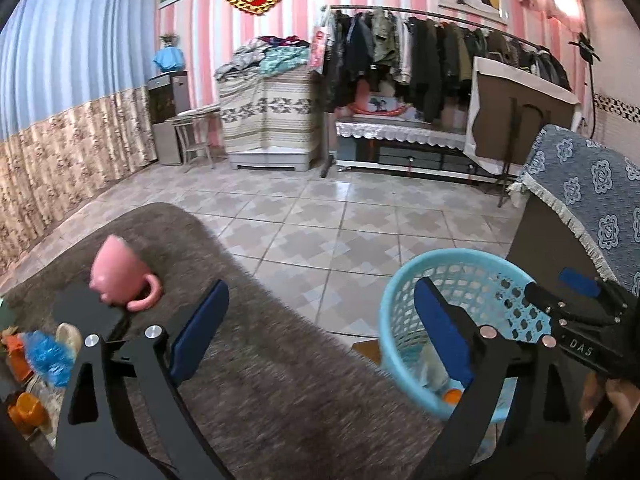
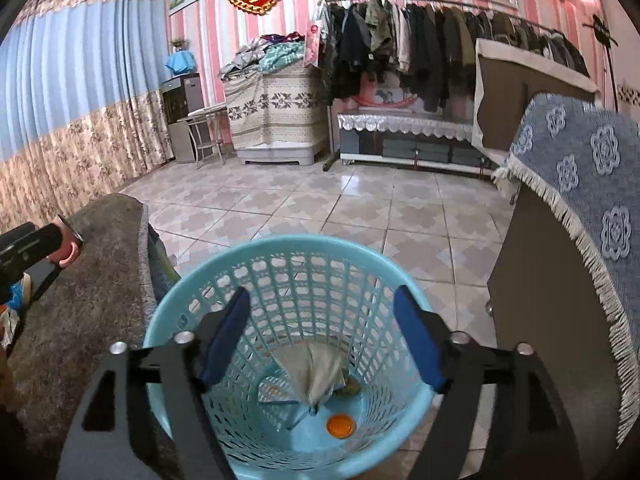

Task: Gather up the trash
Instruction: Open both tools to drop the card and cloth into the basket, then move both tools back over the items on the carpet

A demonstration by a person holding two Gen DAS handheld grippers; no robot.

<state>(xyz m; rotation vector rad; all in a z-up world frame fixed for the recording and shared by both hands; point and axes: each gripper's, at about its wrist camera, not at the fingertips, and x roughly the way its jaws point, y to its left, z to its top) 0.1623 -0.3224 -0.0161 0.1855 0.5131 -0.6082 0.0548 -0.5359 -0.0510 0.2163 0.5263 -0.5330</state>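
left claw (image 1: pixel 320 332) spread empty, right claw (image 2: pixel 320 344) spread empty

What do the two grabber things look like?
Both are black metal frames with two long fingers, each tipped with a blue pad. Round silver bolts sit at the finger joints. The left gripper shows this best. The right gripper has white letters "DAS" on its side.

Pink mug (image 1: pixel 120 276) base behind dark gripper part, basket (image 1: pixel 404 300) near wall hidden by right finger, table-edge clutter (image 1: pixel 44 354) cropped.
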